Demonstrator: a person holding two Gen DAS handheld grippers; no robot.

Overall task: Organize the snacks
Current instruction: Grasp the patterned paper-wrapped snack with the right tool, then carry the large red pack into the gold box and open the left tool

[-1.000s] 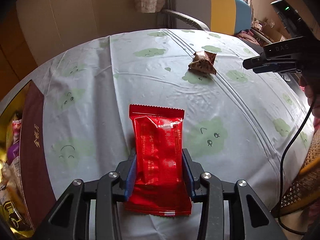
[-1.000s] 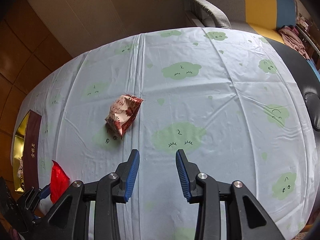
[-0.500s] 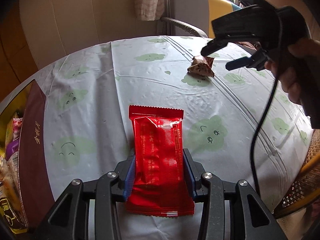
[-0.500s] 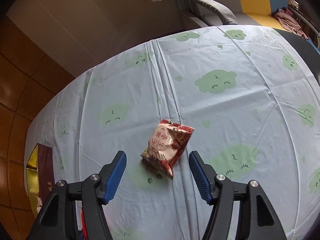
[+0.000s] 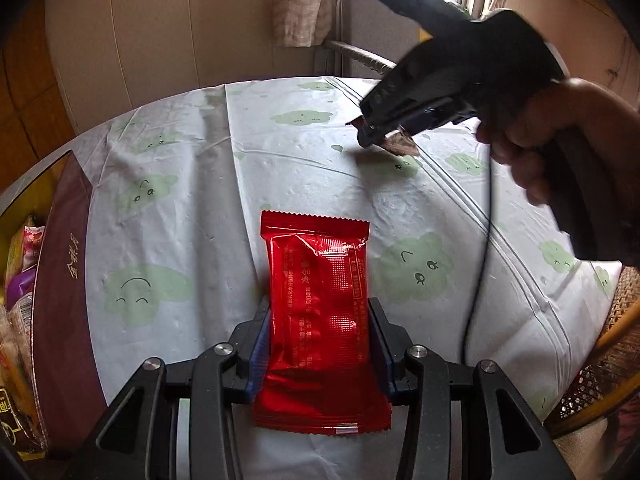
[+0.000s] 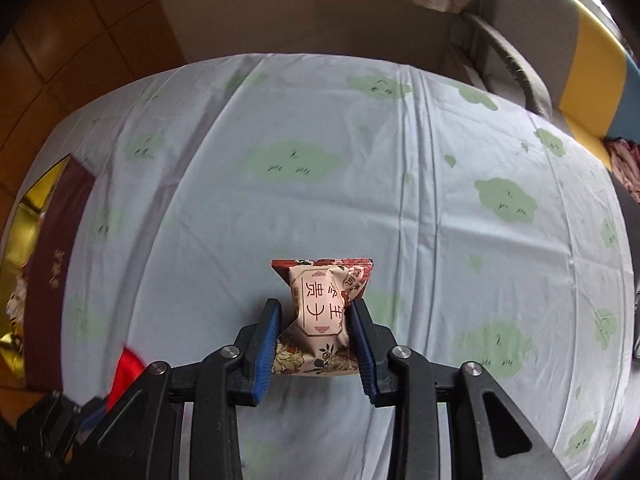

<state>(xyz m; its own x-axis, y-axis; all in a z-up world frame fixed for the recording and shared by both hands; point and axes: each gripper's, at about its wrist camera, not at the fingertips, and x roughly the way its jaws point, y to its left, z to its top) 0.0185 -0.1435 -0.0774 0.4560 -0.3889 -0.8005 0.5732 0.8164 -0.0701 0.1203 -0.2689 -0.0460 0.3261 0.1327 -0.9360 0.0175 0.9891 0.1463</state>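
My left gripper [image 5: 318, 344] is shut on a shiny red snack packet [image 5: 318, 320] and holds it over the near part of the table. My right gripper [image 6: 318, 332] has its blue pads on both sides of a pink floral snack pouch [image 6: 324, 312] and is shut on it. In the left wrist view the right gripper [image 5: 380, 136] sits on that pouch [image 5: 402, 145] at the far right of the table. The red packet [image 6: 126, 370] shows at the lower left of the right wrist view.
An open maroon and gold box [image 5: 60, 280] with several snacks inside stands at the table's left edge; it also shows in the right wrist view [image 6: 52, 264]. The table wears a pale blue cloth with green clouds [image 6: 360, 200]. A sofa [image 6: 560, 60] stands behind it.
My right gripper has moved down and forward onto the floral pouch and closed on it. My left gripper has kept the red packet and barely moved.
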